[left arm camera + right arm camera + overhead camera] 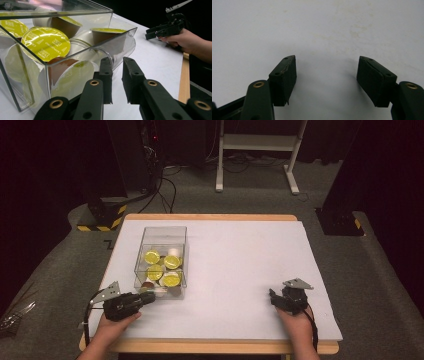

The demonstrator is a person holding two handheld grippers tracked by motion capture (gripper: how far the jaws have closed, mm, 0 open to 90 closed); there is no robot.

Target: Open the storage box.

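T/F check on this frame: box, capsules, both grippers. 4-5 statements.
1. The clear box holds capsules with yellow-green lids. True.
2. The right gripper grips a capsule. False: its jaws stand apart over bare white table, with nothing between them.
3. The box sits on the right half of the table. False: it sits on the left half, near the left gripper.
4. The left gripper has nothing between its jaws. True: a narrow gap, beside the box's near corner.
5. The capsules are scattered across the table. False: they lie inside the box.
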